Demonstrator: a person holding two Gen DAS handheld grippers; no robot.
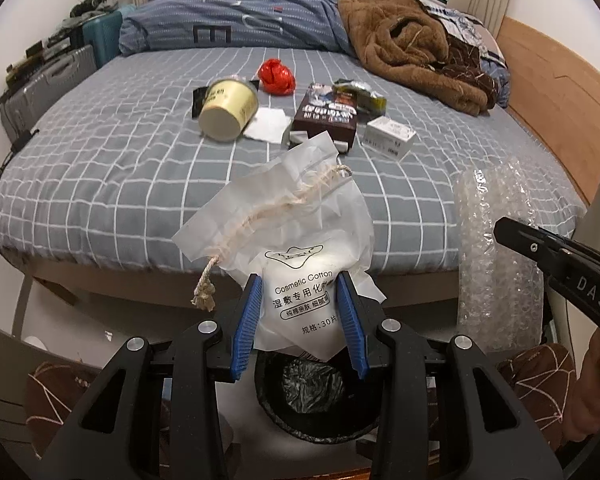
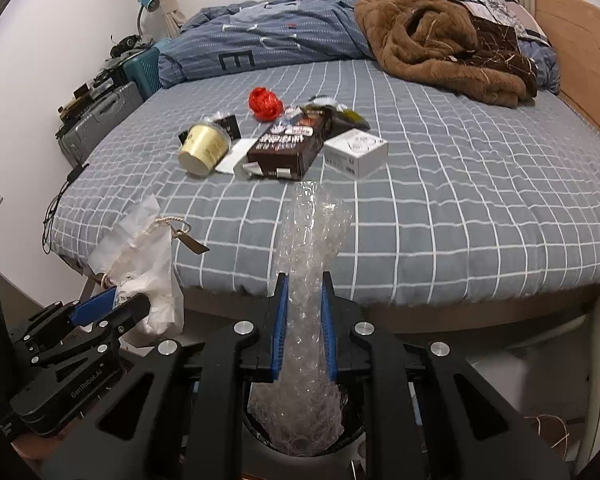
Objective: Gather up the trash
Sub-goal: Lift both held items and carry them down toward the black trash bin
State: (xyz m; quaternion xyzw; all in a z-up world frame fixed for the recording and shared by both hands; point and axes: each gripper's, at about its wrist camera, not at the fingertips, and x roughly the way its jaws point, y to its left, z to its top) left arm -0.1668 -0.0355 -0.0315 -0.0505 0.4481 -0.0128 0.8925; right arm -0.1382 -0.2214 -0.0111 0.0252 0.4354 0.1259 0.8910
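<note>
Two grips loaded: left gripper [image 1: 300,320] clamps the white cotton-pad bag [image 1: 288,248], right gripper [image 2: 304,332] pinches narrow on the bubble wrap [image 2: 308,280]. Both hang over the black-lined bin [image 1: 312,396] at the bed's foot. Risks: bag's drawstring [image 1: 220,276] could snag a blue pad on release; the long wrap may drape over the rim and spill out. Cup [image 1: 228,110], brown box [image 1: 326,116], white box [image 1: 388,136], red wrapper [image 1: 276,76] remain on the bed [image 1: 120,184].

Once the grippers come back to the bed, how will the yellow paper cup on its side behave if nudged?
The yellow cup lies on its side, so it probably rolls in a curve. It looks like thin paper: likely light, easily crushed.
</note>
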